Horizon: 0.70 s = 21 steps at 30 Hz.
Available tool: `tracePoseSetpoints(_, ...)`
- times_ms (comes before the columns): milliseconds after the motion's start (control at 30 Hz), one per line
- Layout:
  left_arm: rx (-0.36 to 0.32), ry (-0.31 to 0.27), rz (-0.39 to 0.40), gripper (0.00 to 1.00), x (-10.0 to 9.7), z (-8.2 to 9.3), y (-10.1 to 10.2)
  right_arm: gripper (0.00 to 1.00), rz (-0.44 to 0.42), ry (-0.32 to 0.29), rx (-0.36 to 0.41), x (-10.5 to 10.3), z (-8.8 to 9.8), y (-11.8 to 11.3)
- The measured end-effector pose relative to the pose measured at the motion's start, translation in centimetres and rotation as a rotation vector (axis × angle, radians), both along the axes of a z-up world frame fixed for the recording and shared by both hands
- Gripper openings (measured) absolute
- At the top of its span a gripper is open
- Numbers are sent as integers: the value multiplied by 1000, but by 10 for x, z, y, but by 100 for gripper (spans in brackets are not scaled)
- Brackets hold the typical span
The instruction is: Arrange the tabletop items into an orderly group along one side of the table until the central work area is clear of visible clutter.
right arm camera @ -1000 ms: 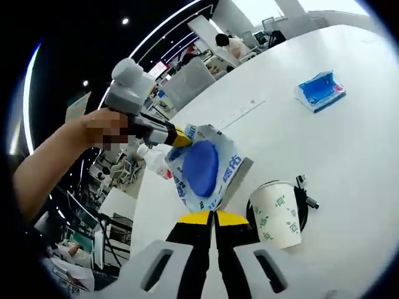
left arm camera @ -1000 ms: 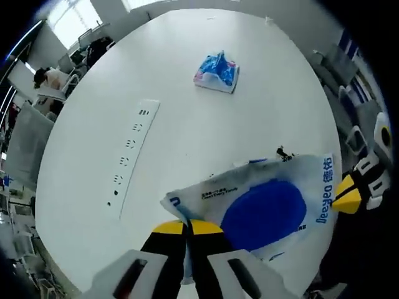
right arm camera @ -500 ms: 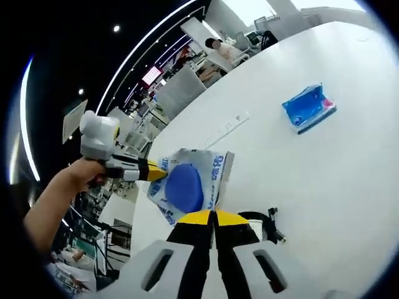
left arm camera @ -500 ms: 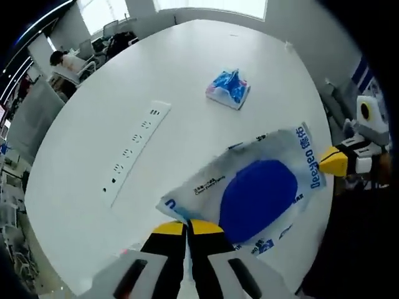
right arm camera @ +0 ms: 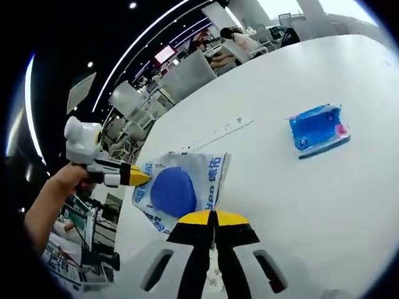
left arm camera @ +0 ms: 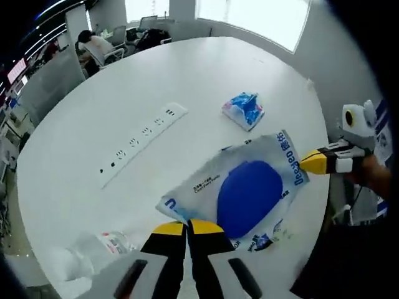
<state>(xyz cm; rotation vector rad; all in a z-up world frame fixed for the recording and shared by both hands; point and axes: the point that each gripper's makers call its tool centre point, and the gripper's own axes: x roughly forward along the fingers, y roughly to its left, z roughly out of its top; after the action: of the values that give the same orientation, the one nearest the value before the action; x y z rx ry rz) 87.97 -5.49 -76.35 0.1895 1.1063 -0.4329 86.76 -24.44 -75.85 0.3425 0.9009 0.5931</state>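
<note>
Both grippers, left (left arm camera: 187, 225) and right (right arm camera: 213, 218), clamp the wipes pack (left arm camera: 246, 193) mid-carry; next, setting it beside the tissue packet (left arm camera: 244, 110).

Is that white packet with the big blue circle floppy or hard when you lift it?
Probably floppy: the packet hangs stretched between the left gripper and right gripper, with wrinkled edges. It likely weighs little, held only by its corners.

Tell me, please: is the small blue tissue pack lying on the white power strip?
No, in the left gripper view the blue tissue pack lies on the bare table, clearly apart from the white power strip.
</note>
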Motion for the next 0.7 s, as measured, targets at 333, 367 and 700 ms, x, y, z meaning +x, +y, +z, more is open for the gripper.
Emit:
tracePoseSetpoints(333,-135,-22,151,0,6,-12,-16,0,68,-38,-76,44,-8,-17)
tracePoseSetpoints(367,-146,-30,166,0,8,-13,-18,0,71,-41,-77,48,-9,-19)
tracePoseSetpoints(700,-174,-84,249,0,26,-26,-26,0,101,-131,-152,79,-29,-24)
